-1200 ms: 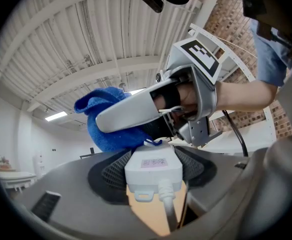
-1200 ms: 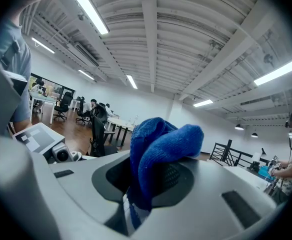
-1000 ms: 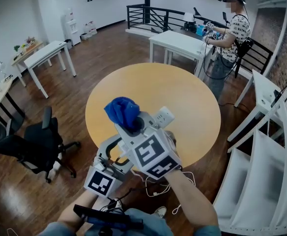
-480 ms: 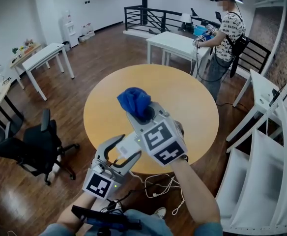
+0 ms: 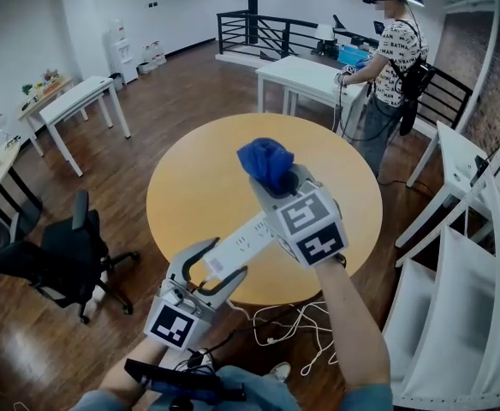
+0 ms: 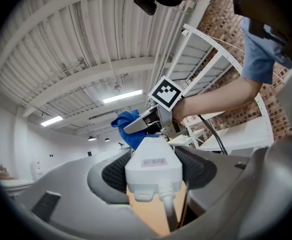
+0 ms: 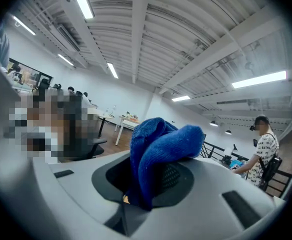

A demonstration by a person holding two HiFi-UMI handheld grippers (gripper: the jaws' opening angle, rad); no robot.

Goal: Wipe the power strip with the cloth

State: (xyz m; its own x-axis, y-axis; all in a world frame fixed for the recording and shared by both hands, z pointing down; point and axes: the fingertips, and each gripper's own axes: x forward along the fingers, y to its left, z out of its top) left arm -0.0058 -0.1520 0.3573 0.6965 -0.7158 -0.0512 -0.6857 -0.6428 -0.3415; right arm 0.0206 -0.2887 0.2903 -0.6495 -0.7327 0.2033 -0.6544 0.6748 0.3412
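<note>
1. The power strip (image 5: 237, 247) is up off the round table (image 5: 190, 195), above its near edge. The left tool (image 5: 224, 259) has its jaws spread wide and pressed on both sides of the strip's cord end.
2. At the strip's far end sits the right tool (image 5: 282, 185), clamped tight on a bunched blue cloth (image 5: 265, 163). Whether the cloth touches the strip, I cannot tell.
3. Looking outward, loose cables (image 5: 293, 324) lie on the floor below the strip and an office chair (image 5: 70, 247) stands off to its left. A white table (image 5: 310, 71) and a standing person (image 5: 395, 50) are well beyond it.
4. In the head view the right tool's marker cube covers the strip's far end. The left gripper view shows that end with the cloth just behind it, plus the strip's label and cord (image 6: 168, 209). The right gripper view shows the cloth filling the gap between its pads.
</note>
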